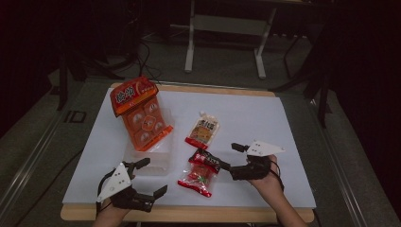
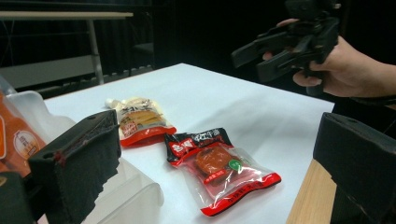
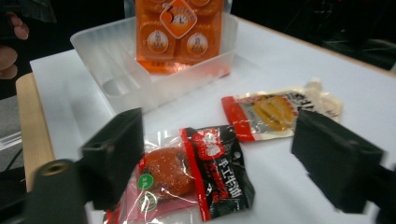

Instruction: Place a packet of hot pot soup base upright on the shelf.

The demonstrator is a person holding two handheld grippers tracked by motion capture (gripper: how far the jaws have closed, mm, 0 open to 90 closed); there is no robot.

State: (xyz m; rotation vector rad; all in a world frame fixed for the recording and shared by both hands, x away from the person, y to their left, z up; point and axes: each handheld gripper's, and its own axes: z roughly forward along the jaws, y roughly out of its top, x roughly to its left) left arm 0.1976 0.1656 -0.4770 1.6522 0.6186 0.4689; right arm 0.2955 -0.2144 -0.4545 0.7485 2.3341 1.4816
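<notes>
A red-and-black snack packet [image 1: 200, 172] lies flat on the white sheet [image 1: 265, 123] near the front edge. My right gripper [image 1: 227, 156] hovers just to its right, jaws open and pointing left at it. In the right gripper view the packet [image 3: 187, 172] lies below and between the open jaws of that gripper [image 3: 219, 154], untouched. My left gripper [image 1: 152, 177] stands open at the front left, beside the clear plastic tray [image 1: 158, 163]. In the left gripper view the packet [image 2: 217, 165] lies ahead between that gripper's [image 2: 219, 140] jaws, and the right gripper [image 2: 285, 46] shows farther off.
A tall orange packet [image 1: 141, 113] leans in the clear tray [image 3: 116, 60]. A pale pouch with a red bottom [image 1: 203, 130] lies behind the snack packet. The wooden table edge [image 1: 189, 213] runs along the front. Metal table legs [image 1: 190, 42] stand on the dark floor behind.
</notes>
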